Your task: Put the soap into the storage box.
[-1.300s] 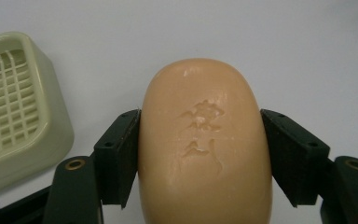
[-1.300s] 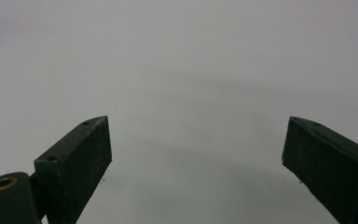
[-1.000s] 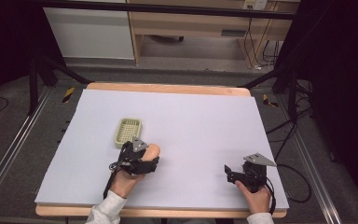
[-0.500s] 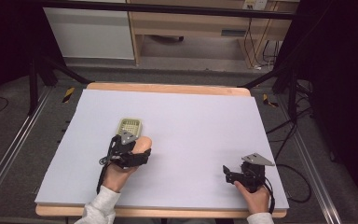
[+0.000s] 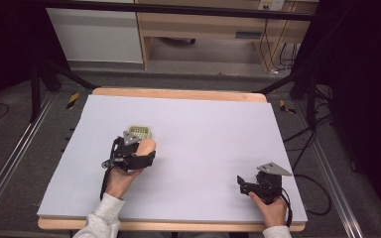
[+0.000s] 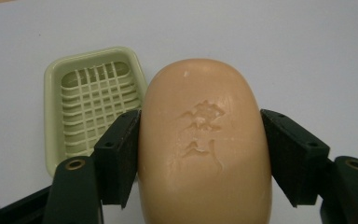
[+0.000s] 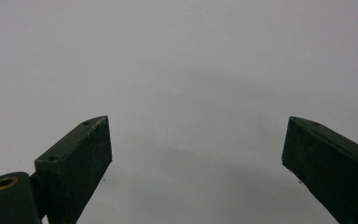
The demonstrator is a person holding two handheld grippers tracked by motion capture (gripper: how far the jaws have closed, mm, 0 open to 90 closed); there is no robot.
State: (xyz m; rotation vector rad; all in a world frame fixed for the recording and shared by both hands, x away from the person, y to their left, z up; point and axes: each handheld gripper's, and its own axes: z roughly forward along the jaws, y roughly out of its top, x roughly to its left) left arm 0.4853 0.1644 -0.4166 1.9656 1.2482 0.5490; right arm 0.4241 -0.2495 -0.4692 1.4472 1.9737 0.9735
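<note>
A peach-coloured bar of soap [image 6: 203, 144] with stamped characters sits between both jaws of my left gripper [image 6: 200, 154], which is shut on it. In the high view the soap [image 5: 146, 147] and left gripper [image 5: 140, 150] hover just in front of a pale green soap dish [image 5: 140, 131]. The dish [image 6: 91, 100] has a slatted grid floor and lies to the left of the soap, partly hidden by it. My right gripper [image 5: 243, 184] rests near the table's front right corner; its jaws [image 7: 196, 163] stand wide open over bare surface.
The table top is a pale lilac sheet [image 5: 203, 134] with a wooden rim [image 5: 178, 93]. Cables trail off the right side onto the floor. Metal rails run along both sides of the table.
My left hand has carried the soap to the left and toward the dish, now covering the dish's near part. The right hand has stayed put.
</note>
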